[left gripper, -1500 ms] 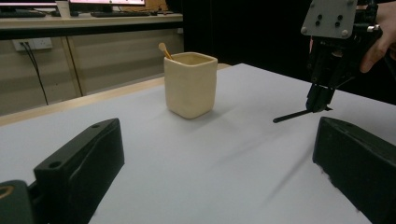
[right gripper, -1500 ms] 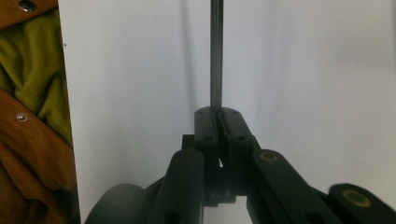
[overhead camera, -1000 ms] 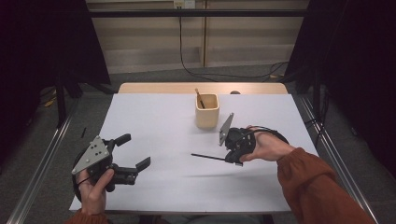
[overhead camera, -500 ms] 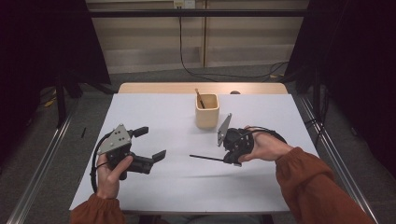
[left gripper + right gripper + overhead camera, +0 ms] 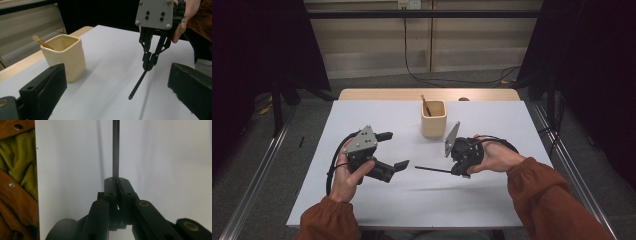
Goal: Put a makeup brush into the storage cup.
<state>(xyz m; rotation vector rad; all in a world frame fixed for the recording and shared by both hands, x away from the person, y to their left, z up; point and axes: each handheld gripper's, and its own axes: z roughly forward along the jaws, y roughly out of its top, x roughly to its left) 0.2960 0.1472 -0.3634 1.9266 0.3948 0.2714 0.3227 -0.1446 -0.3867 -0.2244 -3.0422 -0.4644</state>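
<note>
A person in rust-coloured sleeves works at a white table [image 5: 377, 210], a hand-held gripper in each fist. The right gripper [image 5: 458, 171] is clenched on a thin black stick [image 5: 432, 169], its jaws pressed together around one end; the stick juts out from the jaw tips toward the person's left, held just above the tabletop near the middle of the table. In the right gripper view, the same stick [image 5: 115, 150] runs straight up from the closed jaw tips over the white surface (a fold of yellow-green and brown fabric shows at the left edge). The left gripper [image 5: 394, 150] stands released, its two black jaws spread wide with nothing between them, pointing toward the stick's free end and stopping a little short of it. From the left gripper view, the right gripper [image 5: 149, 65] hangs ahead with its grey plate facing the camera, the stick [image 5: 138, 83] slanting down from its pinched tips, its free tip close above the table. A cream-coloured cup [image 5: 433, 120] sits on the table beyond both grippers, nearer the far edge, with a slim wooden stick [image 5: 426, 105] leaning inside it; in the left gripper view the cup [image 5: 65, 57] stands to the left of the black stick and well apart from it.
</note>
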